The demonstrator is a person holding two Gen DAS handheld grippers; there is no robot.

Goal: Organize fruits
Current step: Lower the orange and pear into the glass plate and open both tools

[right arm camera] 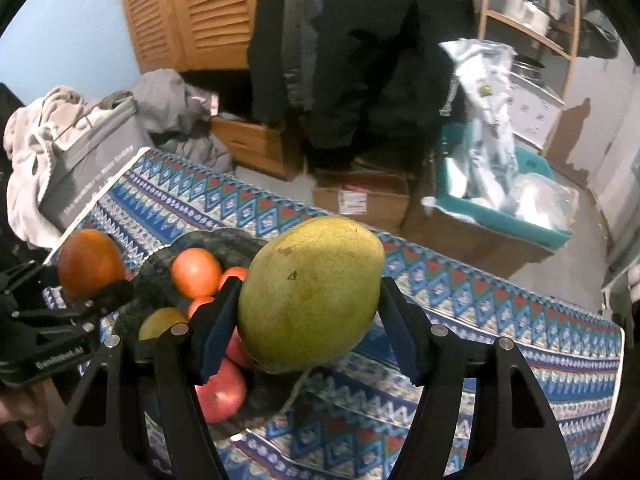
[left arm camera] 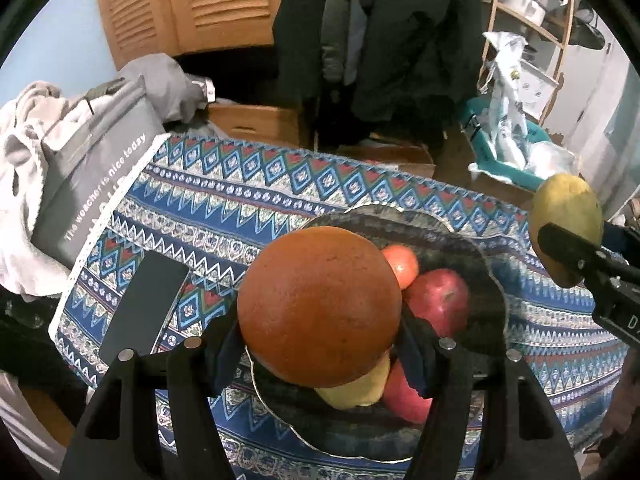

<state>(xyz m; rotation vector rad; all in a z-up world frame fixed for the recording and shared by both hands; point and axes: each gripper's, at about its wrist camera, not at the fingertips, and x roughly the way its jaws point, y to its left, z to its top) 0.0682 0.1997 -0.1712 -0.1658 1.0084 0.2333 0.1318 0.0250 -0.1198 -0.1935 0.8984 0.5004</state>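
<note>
Gripping a round, dimpled orange (left arm camera: 318, 308), smooth oval mango (right arm camera: 310, 294), dark scalloped bowl (left arm camera: 472, 248)

Both tools (left arm camera: 320, 344) (right arm camera: 308, 316) clamped, tilted downward

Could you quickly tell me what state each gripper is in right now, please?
Left gripper: closed on the orange, held above the dark bowl.
Right gripper: closed on the green mango.

Fruits (left arm camera: 438, 300) in bowl (left arm camera: 490, 276) (on tablecloth (left arm camera: 248, 200))
</note>
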